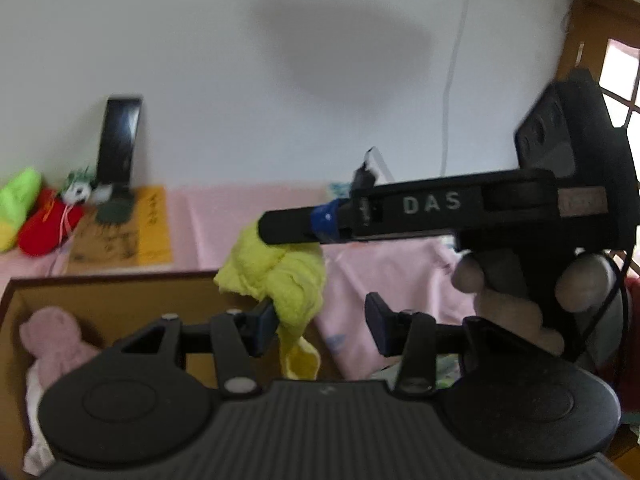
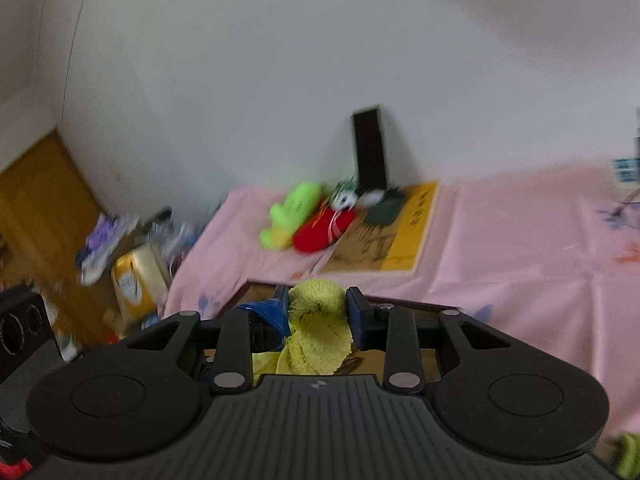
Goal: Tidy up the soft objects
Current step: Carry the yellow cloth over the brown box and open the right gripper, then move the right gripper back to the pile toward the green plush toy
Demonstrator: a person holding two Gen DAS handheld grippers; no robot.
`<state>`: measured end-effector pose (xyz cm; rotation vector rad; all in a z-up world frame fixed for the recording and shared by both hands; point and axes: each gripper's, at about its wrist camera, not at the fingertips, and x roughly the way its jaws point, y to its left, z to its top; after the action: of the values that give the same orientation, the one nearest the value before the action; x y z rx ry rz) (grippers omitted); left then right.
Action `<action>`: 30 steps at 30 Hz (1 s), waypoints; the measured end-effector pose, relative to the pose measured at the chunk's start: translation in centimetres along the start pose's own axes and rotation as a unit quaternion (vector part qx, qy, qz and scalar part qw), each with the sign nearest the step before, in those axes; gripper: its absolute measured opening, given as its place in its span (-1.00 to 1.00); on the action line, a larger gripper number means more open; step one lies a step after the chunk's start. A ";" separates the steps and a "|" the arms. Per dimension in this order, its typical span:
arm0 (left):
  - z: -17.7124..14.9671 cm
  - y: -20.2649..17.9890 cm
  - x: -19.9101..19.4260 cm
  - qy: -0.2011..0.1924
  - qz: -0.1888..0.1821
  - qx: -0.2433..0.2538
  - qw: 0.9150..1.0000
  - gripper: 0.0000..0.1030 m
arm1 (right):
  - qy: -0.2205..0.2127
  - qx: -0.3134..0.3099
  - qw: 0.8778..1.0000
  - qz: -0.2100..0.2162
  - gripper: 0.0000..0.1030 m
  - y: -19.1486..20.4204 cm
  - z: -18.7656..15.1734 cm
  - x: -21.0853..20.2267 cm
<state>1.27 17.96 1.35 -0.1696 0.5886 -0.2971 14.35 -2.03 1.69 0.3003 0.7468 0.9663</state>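
surface: pink-covered table (image 2: 500, 240) | far edge by wall: green plush (image 2: 294, 208), red plush (image 2: 320, 232), yellow-brown board (image 2: 392, 240) | near edge: cardboard box (image 1: 120, 296)

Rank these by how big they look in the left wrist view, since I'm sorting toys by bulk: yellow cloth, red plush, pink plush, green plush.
1. yellow cloth, though nearest the camera
2. pink plush
3. red plush and green plush: too alike, green partly cut off

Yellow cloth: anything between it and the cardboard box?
Nothing visible. The right gripper holds the yellow cloth at the cardboard box rim, its tail hanging beside the open left gripper. Inside, a pink plush lies left.
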 end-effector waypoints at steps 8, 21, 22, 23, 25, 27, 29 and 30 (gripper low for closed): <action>-1.0 4.0 5.3 0.099 -0.022 0.013 0.995 -0.30 | 0.106 -0.030 0.993 0.041 -0.84 0.2 0.0 8.6; -2.4 7.9 6.6 0.148 -0.003 -0.011 0.989 -0.39 | 0.120 -0.038 0.992 -0.031 -0.86 -1.3 -0.8 9.8; -2.3 8.0 6.2 0.145 0.000 -0.015 0.989 -0.39 | 0.117 -0.037 0.992 -0.035 -0.86 -1.2 -0.7 9.3; -2.2 8.0 5.9 0.140 0.004 -0.017 0.990 -0.39 | 0.113 -0.035 0.992 -0.041 -0.86 -1.3 -0.5 9.0; -2.1 8.2 4.9 0.132 0.018 -0.021 0.991 -0.39 | 0.106 -0.030 0.993 -0.053 -0.86 -1.2 -0.6 8.2; -2.0 8.5 4.0 0.124 0.034 -0.022 0.991 -0.39 | 0.102 -0.022 0.993 -0.060 -0.86 -1.3 -0.6 8.6; -1.8 8.8 3.0 0.113 0.049 -0.023 0.992 -0.38 | 0.094 -0.015 0.993 -0.067 -0.85 -1.2 -1.0 8.1; -1.7 8.9 2.6 0.108 0.055 -0.023 0.992 -0.38 | 0.089 -0.009 0.993 -0.073 -0.85 -1.1 -1.2 7.7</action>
<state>4.37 25.40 -3.54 -0.1504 0.8177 -0.1965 16.86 3.63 -3.10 0.1412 0.9096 0.8675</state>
